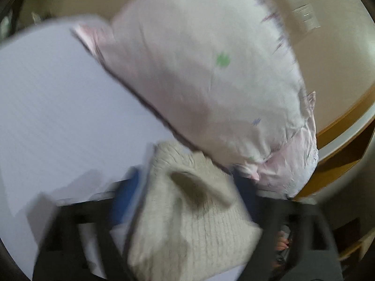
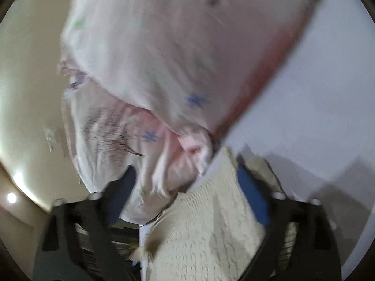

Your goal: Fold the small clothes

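A cream knitted garment (image 1: 187, 213) fills the space between the blue-padded fingers of my left gripper (image 1: 187, 182), which is shut on it. My right gripper (image 2: 187, 187) is shut on the same knitted garment (image 2: 211, 229). A pale pink garment with small blue and green flower prints (image 1: 199, 70) lies partly over the table edge just beyond both grippers; it also shows in the right wrist view (image 2: 152, 58). Both views are motion-blurred.
A white table surface (image 1: 58, 105) spreads left of the pink garment and shows in the right wrist view (image 2: 316, 82) on the right. Beige floor (image 1: 328, 58) lies beyond the table edge. Wooden furniture (image 1: 346, 140) stands at the right.
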Motion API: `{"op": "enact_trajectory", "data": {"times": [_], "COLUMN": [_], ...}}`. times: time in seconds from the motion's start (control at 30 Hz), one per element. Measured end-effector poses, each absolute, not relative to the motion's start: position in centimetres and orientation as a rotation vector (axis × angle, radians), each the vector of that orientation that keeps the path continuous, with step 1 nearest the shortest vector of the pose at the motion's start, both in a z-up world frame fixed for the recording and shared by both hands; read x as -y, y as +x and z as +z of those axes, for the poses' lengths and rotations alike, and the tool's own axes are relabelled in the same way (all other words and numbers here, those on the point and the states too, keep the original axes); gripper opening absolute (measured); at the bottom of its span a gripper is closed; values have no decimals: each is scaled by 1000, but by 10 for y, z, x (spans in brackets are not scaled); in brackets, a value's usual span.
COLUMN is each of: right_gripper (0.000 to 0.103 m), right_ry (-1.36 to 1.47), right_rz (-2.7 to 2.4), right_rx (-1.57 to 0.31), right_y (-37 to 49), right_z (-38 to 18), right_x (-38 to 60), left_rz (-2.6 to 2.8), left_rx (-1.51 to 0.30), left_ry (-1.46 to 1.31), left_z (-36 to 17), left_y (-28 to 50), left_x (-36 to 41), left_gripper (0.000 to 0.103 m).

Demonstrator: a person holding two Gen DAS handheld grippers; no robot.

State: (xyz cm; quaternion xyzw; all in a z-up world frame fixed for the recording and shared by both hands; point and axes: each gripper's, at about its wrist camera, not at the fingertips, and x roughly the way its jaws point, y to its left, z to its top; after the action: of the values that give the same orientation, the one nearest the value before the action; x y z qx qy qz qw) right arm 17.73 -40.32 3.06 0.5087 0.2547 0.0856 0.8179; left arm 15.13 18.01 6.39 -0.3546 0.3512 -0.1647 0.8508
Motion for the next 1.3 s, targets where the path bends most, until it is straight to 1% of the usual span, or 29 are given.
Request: {"op": "enact_trajectory", "data": {"times": [0.13, 0.2, 0.27, 0.3, 0.37, 0.43, 0.47, 0.5, 0.53, 0.57, 0.63, 0.7, 0.8, 0.9, 0.97, 1.03, 1.07, 1.1, 1.13, 1.17, 1.2, 1.23, 1.27, 1.3], "right_gripper": [97, 98, 98, 98, 98, 98, 98, 98, 98, 98, 98, 98, 98, 98, 98, 98, 98, 98, 98, 98, 99, 100, 101, 101], "right_ry": [997, 986, 992, 994, 994, 992, 990, 990, 990, 989, 987, 978, 948, 924, 897, 882, 879, 876, 872, 870, 866, 845, 834, 822], "right_rz": [238, 256, 268, 270, 277, 287, 293, 297, 306, 313, 326, 335, 324, 294, 244, 185, 162, 146, 134, 133, 138, 148, 150, 153], "right_rx": [-562, -594, -620, -630, -643, -644, -644, -644, -645, -646, -644, -633, -595, -552, -533, -528, -533, -543, -565, -590, -616, -660, -684, -730], "right_y": [166, 160, 159, 157, 155, 147, 143, 140, 139, 138, 134, 130, 119, 103, 93, 86, 85, 84, 85, 86, 88, 94, 97, 105], "right_z": [41, 39, 33, 32, 30, 29, 27, 27, 27, 28, 31, 35, 45, 56, 62, 64, 64, 64, 64, 64, 63, 62, 61, 57], "right_x": [389, 383, 381, 380, 374, 376, 378, 378, 377, 378, 379, 382, 391, 404, 415, 426, 430, 433, 437, 440, 441, 443, 443, 442], "left_rz": [-424, -443, -442, -433, -415, -403, -393, -390, -393, -391, -394, -441, -589, -790, -944, -999, -1008, -1023, -1053, -1131, -1202, -1260, -1259, -1235], "left_rx": [-812, -877, -934, -956, -1012, -997, -989, -989, -1001, -1044, -1033, -990, -880, -814, -835, -880, -932, -976, -1036, -1096, -1099, -1041, -984, -924], "left_ry": [-669, -629, -591, -578, -577, -585, -593, -612, -636, -693, -737, -774, -790, -744, -701, -640, -547, -484, -450, -494, -541, -548, -543, -549], "left_z": [69, 60, 51, 44, 32, 29, 28, 28, 24, 12, 10, 25, 68, 106, 113, 104, 92, 82, 71, 62, 62, 73, 81, 90], "left_y": [138, 135, 133, 133, 135, 137, 136, 136, 136, 141, 144, 142, 143, 151, 160, 165, 168, 170, 171, 170, 167, 161, 157, 156], "left_x": [-170, -158, -148, -147, -141, -139, -138, -137, -137, -134, -133, -135, -107, -38, 37, 96, 144, 174, 199, 216, 219, 211, 197, 178], "left_gripper": [87, 84, 78, 77, 69, 68, 65, 61, 34, 24, 21, 19, 18, 18, 18, 18, 18, 18, 18, 18, 18, 18, 20, 25]}}
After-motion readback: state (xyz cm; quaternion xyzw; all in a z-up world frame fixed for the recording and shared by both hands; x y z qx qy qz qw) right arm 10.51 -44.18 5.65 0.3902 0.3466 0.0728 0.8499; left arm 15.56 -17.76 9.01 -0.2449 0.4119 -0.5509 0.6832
